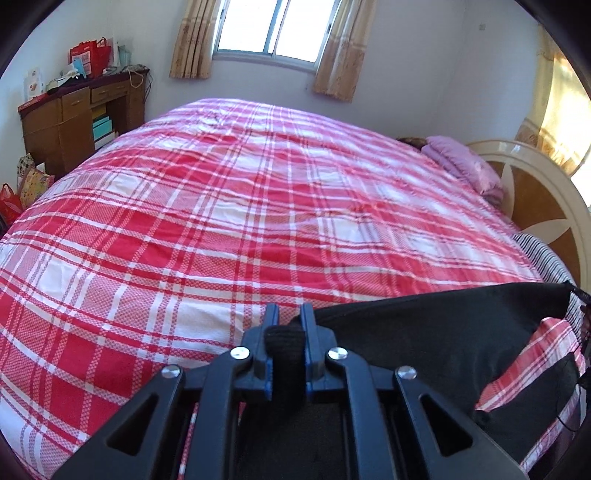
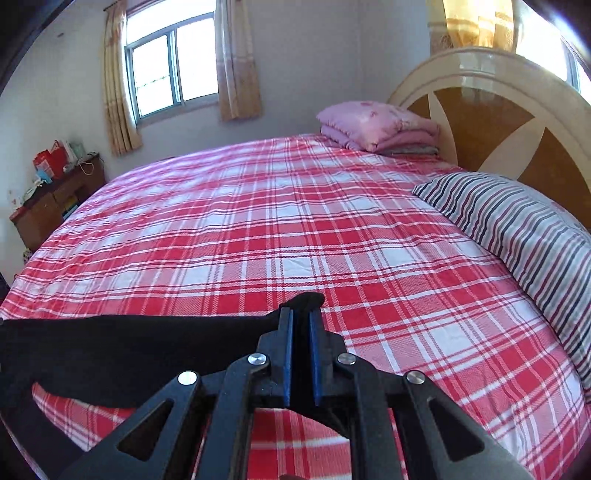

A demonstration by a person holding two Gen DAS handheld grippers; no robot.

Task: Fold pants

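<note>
Black pants (image 1: pixel 436 332) hang stretched between my two grippers above a bed with a red and white plaid sheet (image 1: pixel 240 206). My left gripper (image 1: pixel 286 314) is shut on one end of the pants; the cloth runs off to the right. In the right wrist view my right gripper (image 2: pixel 300 317) is shut on the other end of the pants (image 2: pixel 140 343); the cloth runs off to the left and a corner pokes out past the fingertips. The lower parts of the pants are hidden under the gripper bodies.
A striped pillow (image 2: pixel 517 229) and a folded pink quilt (image 2: pixel 373 125) lie by the headboard (image 2: pixel 491 110) at the right. A wooden desk (image 1: pixel 77 118) with bags stands at the far left under the window (image 1: pixel 273 29). The plaid sheet (image 2: pixel 277 221) spreads out ahead.
</note>
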